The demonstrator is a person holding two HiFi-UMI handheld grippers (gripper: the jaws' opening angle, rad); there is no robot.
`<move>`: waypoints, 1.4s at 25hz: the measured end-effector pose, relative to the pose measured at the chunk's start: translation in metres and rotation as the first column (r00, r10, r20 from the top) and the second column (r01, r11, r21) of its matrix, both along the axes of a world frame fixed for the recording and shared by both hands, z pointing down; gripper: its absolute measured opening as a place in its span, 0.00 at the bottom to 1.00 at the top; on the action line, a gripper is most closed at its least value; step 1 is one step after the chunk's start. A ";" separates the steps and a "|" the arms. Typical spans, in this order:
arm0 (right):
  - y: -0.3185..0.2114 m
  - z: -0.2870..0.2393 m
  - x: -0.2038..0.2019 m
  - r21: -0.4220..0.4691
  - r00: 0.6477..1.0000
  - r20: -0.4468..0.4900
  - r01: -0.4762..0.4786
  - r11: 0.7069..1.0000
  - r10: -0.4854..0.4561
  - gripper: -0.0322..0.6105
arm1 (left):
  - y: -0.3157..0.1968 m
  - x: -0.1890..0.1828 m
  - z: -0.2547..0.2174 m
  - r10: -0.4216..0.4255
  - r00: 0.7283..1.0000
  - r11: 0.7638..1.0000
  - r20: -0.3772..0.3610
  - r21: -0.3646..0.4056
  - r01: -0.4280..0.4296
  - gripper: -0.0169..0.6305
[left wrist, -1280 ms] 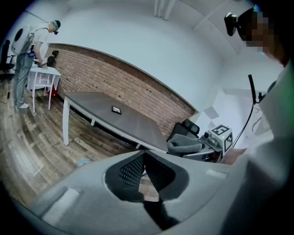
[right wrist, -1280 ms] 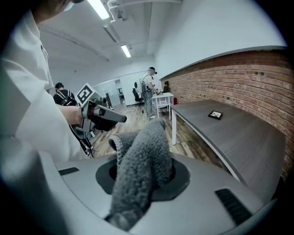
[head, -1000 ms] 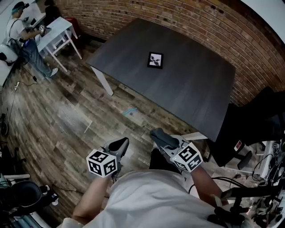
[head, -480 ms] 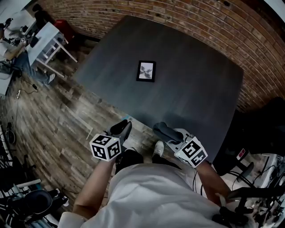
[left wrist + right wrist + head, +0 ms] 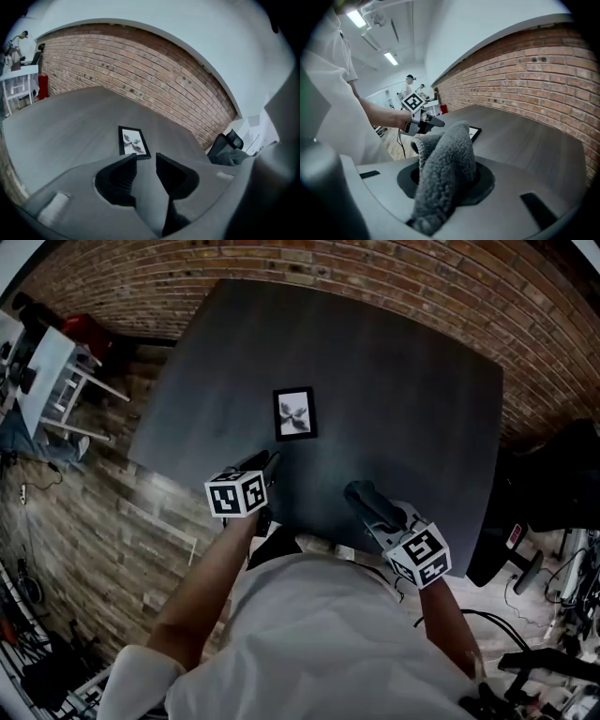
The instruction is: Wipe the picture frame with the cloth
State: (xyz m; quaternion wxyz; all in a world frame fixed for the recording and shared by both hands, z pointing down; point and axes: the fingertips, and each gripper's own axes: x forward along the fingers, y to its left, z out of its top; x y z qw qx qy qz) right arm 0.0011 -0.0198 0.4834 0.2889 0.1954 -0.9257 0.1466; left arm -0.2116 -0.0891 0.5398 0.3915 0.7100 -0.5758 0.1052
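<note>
Seen from the head: frame (image 5: 294, 413) flat on the table (image 5: 403, 371), left of its middle. Left gripper (image 5: 266, 463) over the near edge, just short of the frame and not touching it. Right gripper (image 5: 359, 495) further right, also at the near edge, apart from the frame.

Along the left gripper: jaws opening, nothing between them but bare tabletop. Frame just beyond the tips, brick wall (image 5: 140, 70) behind.

Along the right gripper: jaws clamped on a bunched grey cloth (image 5: 443, 164) that hides them. Frame half hidden behind it
</note>
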 end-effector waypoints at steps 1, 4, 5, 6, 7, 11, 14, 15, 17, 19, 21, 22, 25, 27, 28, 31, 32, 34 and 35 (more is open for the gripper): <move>-0.006 0.000 -0.004 -0.009 0.999 -0.002 -0.037 0.999 0.037 0.19 | -0.015 -0.006 0.008 0.013 1.000 1.000 -0.007 -0.019 -0.014 0.21; -0.018 0.003 -0.018 -0.030 0.991 -0.024 -0.134 0.990 0.134 0.19 | -0.055 -0.023 0.032 0.043 0.999 0.997 -0.014 -0.067 -0.044 0.23; -0.021 0.004 -0.023 -0.036 0.986 -0.030 -0.163 0.986 0.162 0.19 | -0.066 -0.029 0.042 0.051 0.999 0.995 -0.010 -0.081 -0.052 0.23; -0.024 0.005 -0.027 -0.041 0.981 -0.034 -0.191 0.981 0.189 0.19 | -0.077 -0.034 0.053 0.057 0.998 0.994 -0.006 -0.095 -0.058 0.23; -0.027 0.007 -0.031 -0.046 0.976 -0.039 -0.217 0.975 0.215 0.19 | -0.087 -0.038 0.063 0.060 0.998 0.992 -0.005 -0.108 -0.060 0.24; -0.027 0.012 -0.037 -0.072 0.949 -0.069 -0.311 0.948 0.306 0.19 | -0.112 -0.042 0.097 0.064 0.998 0.985 -0.016 -0.158 -0.066 0.27; -0.023 0.014 -0.036 -0.086 0.932 -0.091 -0.359 0.930 0.351 0.19 | -0.121 -0.044 0.112 0.057 0.998 0.983 0.003 -0.177 -0.055 0.27; -0.021 0.015 -0.035 -0.090 0.927 -0.099 -0.370 0.925 0.361 0.19 | -0.123 -0.045 0.115 0.050 0.999 0.983 0.014 -0.179 -0.047 0.27; -0.019 0.016 -0.032 -0.096 0.920 -0.113 -0.386 0.917 0.376 0.19 | -0.125 -0.047 0.119 0.038 0.998 0.984 0.045 -0.177 -0.030 0.27; -0.018 0.017 -0.028 -0.099 0.914 -0.123 -0.398 0.912 0.386 0.19 | -0.124 -0.047 0.120 0.046 0.994 0.985 0.099 -0.169 -0.029 0.27; -0.018 0.018 -0.026 -0.102 0.912 -0.129 -0.403 0.910 0.389 0.19 | -0.123 -0.044 0.121 0.068 0.983 0.987 0.170 -0.156 -0.042 0.27; -0.018 0.019 -0.025 -0.103 0.913 -0.131 -0.401 0.910 0.388 0.19 | -0.123 -0.042 0.121 0.073 0.977 0.988 0.198 -0.151 -0.043 0.27; -0.018 0.019 -0.027 -0.108 0.919 -0.130 -0.386 0.916 0.372 0.19 | -0.122 -0.038 0.122 0.068 0.976 0.987 0.206 -0.155 -0.036 0.26; -0.018 0.019 -0.029 -0.110 0.925 -0.131 -0.370 0.922 0.356 0.19 | -0.119 -0.030 0.125 0.065 0.985 0.986 0.157 -0.163 -0.039 0.19; -0.018 0.019 -0.030 -0.110 0.928 -0.133 -0.362 0.926 0.347 0.19 | -0.118 -0.027 0.124 0.068 0.988 0.985 0.140 -0.165 -0.044 0.18; -0.018 0.019 -0.028 -0.105 0.934 -0.134 -0.344 0.933 0.330 0.19 | -0.110 -0.021 0.121 0.086 0.991 0.982 0.104 -0.178 -0.066 0.16; -0.017 0.018 -0.026 -0.104 0.935 -0.135 -0.342 0.934 0.327 0.19 | -0.106 -0.018 0.120 0.103 0.990 0.979 0.096 -0.186 -0.084 0.16; -0.015 0.017 -0.022 -0.101 0.937 -0.134 -0.337 0.936 0.323 0.19 | -0.094 -0.011 0.119 0.144 0.986 0.973 0.079 -0.195 -0.126 0.15; -0.015 0.016 -0.019 -0.100 0.938 -0.133 -0.335 0.937 0.321 0.19 | -0.086 -0.006 0.119 0.159 0.985 0.970 0.067 -0.198 -0.143 0.15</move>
